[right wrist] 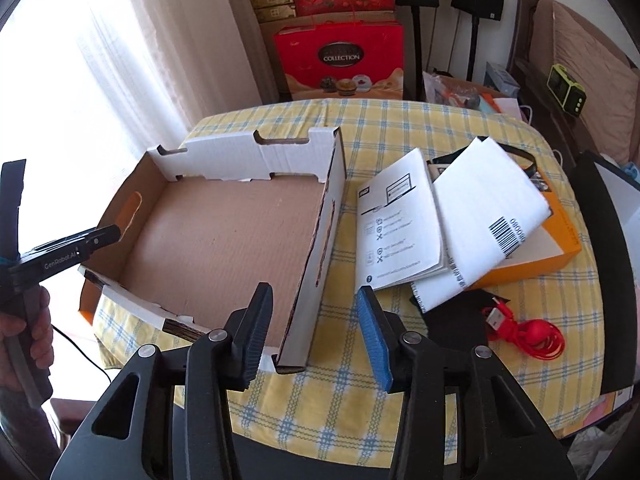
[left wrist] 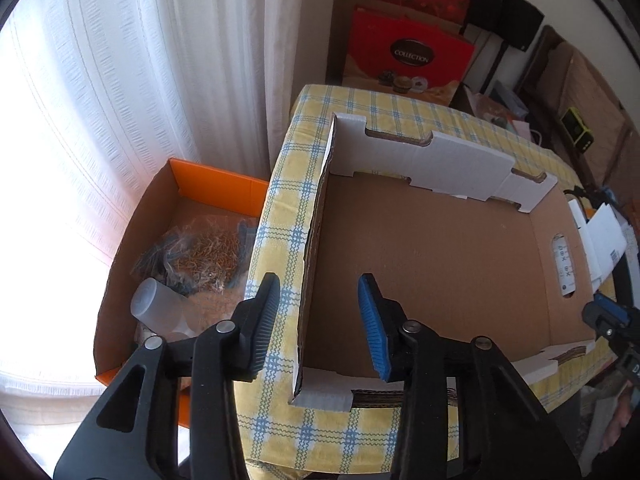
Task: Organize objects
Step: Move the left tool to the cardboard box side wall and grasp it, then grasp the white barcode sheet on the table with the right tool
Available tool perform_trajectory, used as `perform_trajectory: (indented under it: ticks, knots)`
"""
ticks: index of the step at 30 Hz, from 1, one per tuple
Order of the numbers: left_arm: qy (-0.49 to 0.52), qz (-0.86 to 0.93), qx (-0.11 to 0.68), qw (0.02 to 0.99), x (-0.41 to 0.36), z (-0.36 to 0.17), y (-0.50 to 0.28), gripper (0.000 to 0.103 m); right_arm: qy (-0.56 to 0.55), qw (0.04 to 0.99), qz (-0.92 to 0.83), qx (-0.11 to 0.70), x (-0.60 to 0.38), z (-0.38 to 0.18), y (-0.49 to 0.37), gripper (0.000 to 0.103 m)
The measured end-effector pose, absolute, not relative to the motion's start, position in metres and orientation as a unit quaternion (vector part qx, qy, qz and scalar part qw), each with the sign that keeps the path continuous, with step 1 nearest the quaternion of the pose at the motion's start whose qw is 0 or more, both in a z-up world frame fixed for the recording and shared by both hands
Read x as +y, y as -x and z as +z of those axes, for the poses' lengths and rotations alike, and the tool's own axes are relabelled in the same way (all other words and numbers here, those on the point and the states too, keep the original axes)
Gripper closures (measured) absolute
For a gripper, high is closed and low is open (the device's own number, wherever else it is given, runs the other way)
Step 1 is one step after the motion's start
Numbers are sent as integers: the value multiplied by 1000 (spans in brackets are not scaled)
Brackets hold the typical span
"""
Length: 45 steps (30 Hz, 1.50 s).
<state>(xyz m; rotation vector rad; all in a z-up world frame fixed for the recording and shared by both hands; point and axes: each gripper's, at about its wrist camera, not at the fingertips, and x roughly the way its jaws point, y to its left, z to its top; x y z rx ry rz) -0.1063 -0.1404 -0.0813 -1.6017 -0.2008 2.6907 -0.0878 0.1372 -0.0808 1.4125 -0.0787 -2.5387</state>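
An open cardboard tray (left wrist: 440,260) (right wrist: 224,232) with white walls lies on the yellow plaid tablecloth (right wrist: 400,128); nothing lies inside it. My left gripper (left wrist: 319,284) is open and straddles the tray's left wall, one pad on either side without touching. My right gripper (right wrist: 314,292) is open and straddles the tray's right wall near its front corner, pads apart from the cardboard. Right of the tray lie a white booklet (right wrist: 400,224), a folded white sheet with a barcode (right wrist: 488,200), an orange box (right wrist: 552,248), a black pouch (right wrist: 456,320) and a coiled red cable (right wrist: 532,336).
Below the table's left edge stands an orange carton (left wrist: 180,184) holding a plastic bag and a clear bottle (left wrist: 156,304). White curtains hang behind it. Red gift boxes (right wrist: 340,60) are stacked past the table's far edge. A dark panel (right wrist: 600,272) leans at the right.
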Motion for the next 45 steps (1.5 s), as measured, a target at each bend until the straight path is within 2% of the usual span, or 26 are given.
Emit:
perform_trajectory:
  ticks: [1, 3, 7, 18, 21, 24, 26, 31, 34, 39, 45]
  knots:
    - [515, 855, -67, 8, -139, -84, 107, 76, -490, 120, -863, -30, 135, -85, 90, 72]
    - [517, 854, -59, 5, -135, -88, 107, 77, -502, 129, -854, -41, 133, -93, 93, 84]
    - [514, 856, -56, 3, -132, -90, 102, 77, -501, 135, -854, -51, 133, -93, 89, 88]
    - [509, 858, -60, 7, -125, -88, 87, 77, -508, 142, -847, -66, 146, -90, 82, 88]
    - [511, 858, -58, 4, -124, -90, 87, 80, -507, 146, -846, -70, 148, -89, 82, 85]
    - [517, 854, -61, 0, -128, -94, 88, 86, -496, 139, -853, -83, 161, -81, 78, 68]
    - [520, 852, -61, -3, -131, -98, 88, 87, -485, 131, -860, -90, 174, -73, 76, 63]
    - [522, 851, -60, -5, -132, -102, 87, 89, -469, 88, -871, -117, 220, -60, 82, 63]
    - [522, 851, -55, -3, -128, -102, 88, 95, -459, 66, -876, -132, 243, -56, 90, 63]
    - [520, 853, -48, -4, -128, -101, 91, 99, -448, 27, -885, -121, 265, -56, 104, 63]
    - [522, 851, -52, -3, -129, -102, 93, 99, -453, 29, -882, -131, 274, -69, 121, 69]
